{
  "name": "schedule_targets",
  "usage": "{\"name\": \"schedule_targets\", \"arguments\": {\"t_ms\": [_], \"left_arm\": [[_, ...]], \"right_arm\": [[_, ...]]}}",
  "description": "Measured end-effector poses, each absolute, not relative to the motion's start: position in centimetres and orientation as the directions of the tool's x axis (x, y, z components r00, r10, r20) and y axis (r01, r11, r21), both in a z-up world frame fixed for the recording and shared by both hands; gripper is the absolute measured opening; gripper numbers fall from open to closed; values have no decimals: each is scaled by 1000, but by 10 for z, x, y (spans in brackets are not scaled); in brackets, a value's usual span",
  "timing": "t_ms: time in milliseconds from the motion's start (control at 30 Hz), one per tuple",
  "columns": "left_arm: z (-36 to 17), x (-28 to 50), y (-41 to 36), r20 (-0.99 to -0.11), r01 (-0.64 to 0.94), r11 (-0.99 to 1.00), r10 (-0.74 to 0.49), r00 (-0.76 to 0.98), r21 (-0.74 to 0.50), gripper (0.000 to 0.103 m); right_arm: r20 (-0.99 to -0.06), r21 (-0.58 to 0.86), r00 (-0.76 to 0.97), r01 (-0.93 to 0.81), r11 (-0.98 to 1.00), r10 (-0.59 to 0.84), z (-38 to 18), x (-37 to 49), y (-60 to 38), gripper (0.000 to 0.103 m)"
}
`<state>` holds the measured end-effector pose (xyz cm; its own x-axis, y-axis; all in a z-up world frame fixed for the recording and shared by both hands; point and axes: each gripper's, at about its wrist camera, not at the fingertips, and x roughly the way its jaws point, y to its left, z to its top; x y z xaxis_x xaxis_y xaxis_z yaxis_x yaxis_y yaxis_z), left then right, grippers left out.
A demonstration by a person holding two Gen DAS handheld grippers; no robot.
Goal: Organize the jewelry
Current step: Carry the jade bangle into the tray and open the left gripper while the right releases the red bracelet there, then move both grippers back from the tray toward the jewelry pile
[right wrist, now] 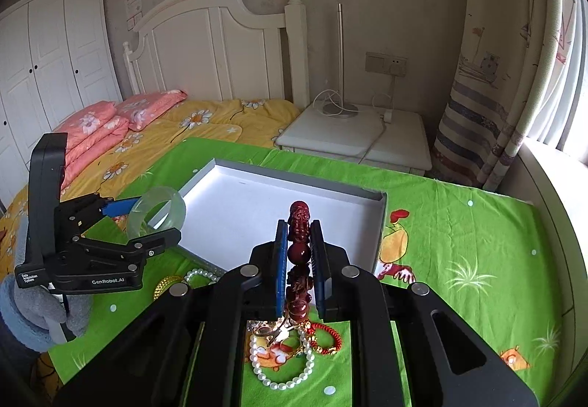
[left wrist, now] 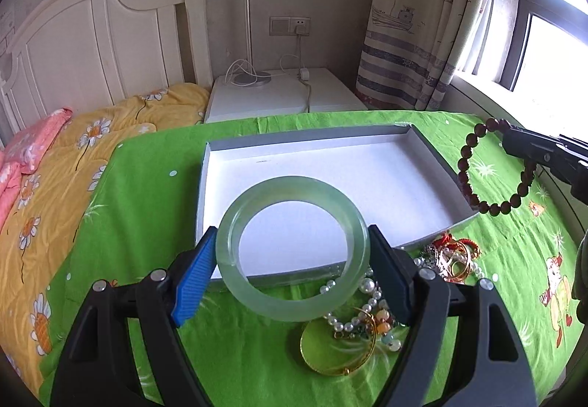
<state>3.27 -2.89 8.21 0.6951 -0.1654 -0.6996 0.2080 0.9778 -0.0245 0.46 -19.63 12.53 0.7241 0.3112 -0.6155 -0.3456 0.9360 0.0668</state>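
1. The left gripper grasps a pale green bangle across its width, 1 blue pad on one side and 1 dark pad on the other. The bangle hangs in the air over the near edge of the tray.
2. The right gripper is clenched on a dark red bead bracelet, seen edge-on between the 2 pads. In the left view its loop hangs over the tray's right edge.
3. The tray is a shallow grey box with a white floor, lying on a green cloth printed with cartoon figures. Nothing lies on the floor parts in view.
4. A heap of loose jewelry lies on the cloth just beside the tray's near edge: a pearl string, a gold bangle, a red cord bracelet and small rings in a tangle. It sits beneath both grippers.
5. Beyond the cloth stands a bed with a yellow flowered quilt and pink pillows, a white nightstand with a lamp and cable, and a curtain by the window.
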Motion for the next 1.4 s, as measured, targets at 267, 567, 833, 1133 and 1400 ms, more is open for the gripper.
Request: {"name": "schedule_targets", "arguments": {"t_ms": [267, 567, 833, 1133, 1400], "left_arm": [[61, 87, -31, -761, 164, 986, -136, 634, -39, 78], [37, 126, -29, -799, 143, 989, -110, 591, -31, 79], [32, 109, -30, -787, 199, 977, -68, 613, 71, 85], [14, 90, -21, -799, 142, 990, -74, 597, 15, 78], [13, 55, -22, -826, 122, 992, -88, 556, -24, 78]], "right_arm": [[-636, 186, 665, -362, 914, 393, 110, 51, -194, 15], [-719, 196, 621, -251, 948, 313, 62, 103, -202, 31], [-739, 182, 580, -318, 931, 343, 50, 71, -207, 42], [-808, 132, 513, -321, 938, 289, 29, 56, -204, 33], [-826, 146, 483, -315, 938, 291, 28, 23, -207, 33]]}}
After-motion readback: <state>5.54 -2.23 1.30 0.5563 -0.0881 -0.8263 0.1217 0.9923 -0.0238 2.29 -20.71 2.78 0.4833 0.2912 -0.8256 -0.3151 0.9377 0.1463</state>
